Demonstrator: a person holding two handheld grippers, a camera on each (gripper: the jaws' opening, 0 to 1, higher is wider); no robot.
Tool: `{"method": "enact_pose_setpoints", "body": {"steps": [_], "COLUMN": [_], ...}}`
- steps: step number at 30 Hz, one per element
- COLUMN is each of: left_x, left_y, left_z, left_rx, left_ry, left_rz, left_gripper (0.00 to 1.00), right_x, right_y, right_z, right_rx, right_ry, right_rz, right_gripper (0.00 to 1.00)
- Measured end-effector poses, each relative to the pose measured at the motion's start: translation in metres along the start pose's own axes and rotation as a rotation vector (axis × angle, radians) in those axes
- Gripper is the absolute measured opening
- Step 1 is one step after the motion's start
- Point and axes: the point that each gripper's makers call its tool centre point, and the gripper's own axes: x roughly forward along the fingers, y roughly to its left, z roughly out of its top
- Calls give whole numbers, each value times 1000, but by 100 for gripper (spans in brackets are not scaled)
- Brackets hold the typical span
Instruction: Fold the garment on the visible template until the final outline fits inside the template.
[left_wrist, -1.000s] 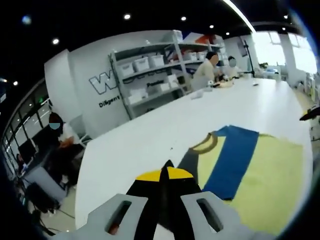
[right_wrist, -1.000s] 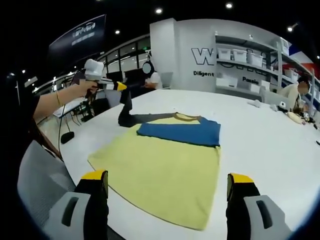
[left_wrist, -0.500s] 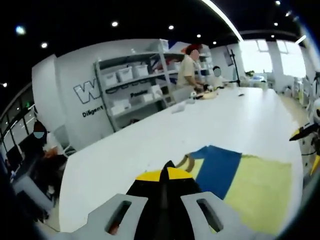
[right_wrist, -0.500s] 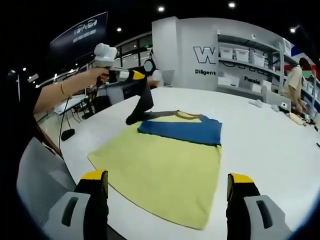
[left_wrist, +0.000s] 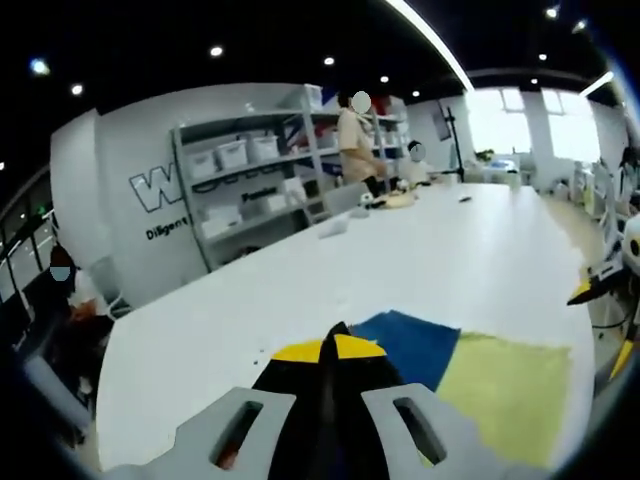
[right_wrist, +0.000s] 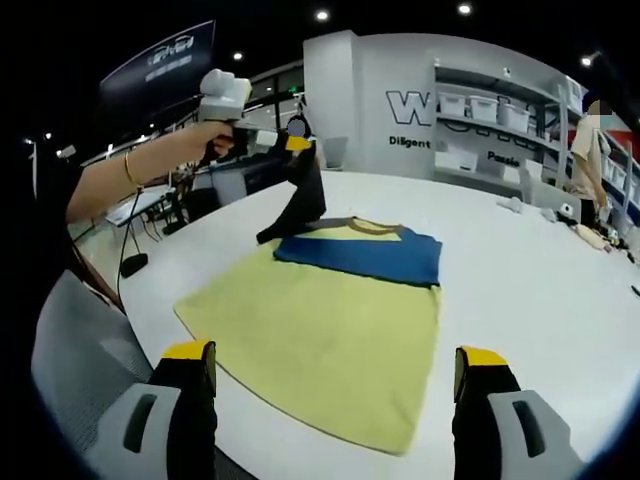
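Left gripper (left_wrist: 327, 345): jaws pressed together, yellow tips meeting, dark cloth between them. From the right gripper view this same tool (right_wrist: 290, 150) holds the grey sleeve (right_wrist: 296, 205) of the garment (right_wrist: 325, 315), lifted above the shirt's collar end and hanging down to it.

Right gripper (right_wrist: 335, 375): jaws wide apart, nothing between them, poised over the near hem of the garment, not touching it.

The garment lies flat on the white table (right_wrist: 540, 290), yellow body toward the right gripper, blue band (right_wrist: 365, 258) across the far end by the collar. I cannot make out a template outline under or around it.

Step in hand, as I judge it: sleeve fold, the left sleeve being carried inward over the shirt. Next move likely calls for laying the sleeve down across the blue band, flat and inside the shirt's edge, then releasing.

View differences: the right gripper view gives the whole garment, the raised sleeve and the person's forearm. The left gripper view gives just a corner of blue and yellow cloth (left_wrist: 470, 375) beyond the jaws, plus the long table running toward shelving (left_wrist: 245, 180) and people standing there.
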Motion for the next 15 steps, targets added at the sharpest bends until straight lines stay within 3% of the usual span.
{"method": "enact_pose_setpoints", "body": {"steps": [8, 15], "left_x": [14, 27], "left_y": [-29, -52], "left_z": [9, 6], "left_rx": [2, 16], "left_ry": [-14, -2], "left_rz": [-49, -90], "left_gripper": [0, 0], "right_x": [-1, -3], "right_y": [-1, -4], "right_z": [-4, -9], "right_rx": [1, 1], "right_ry": [8, 20], "right_rz": [-5, -12], "right_gripper": [98, 98]}}
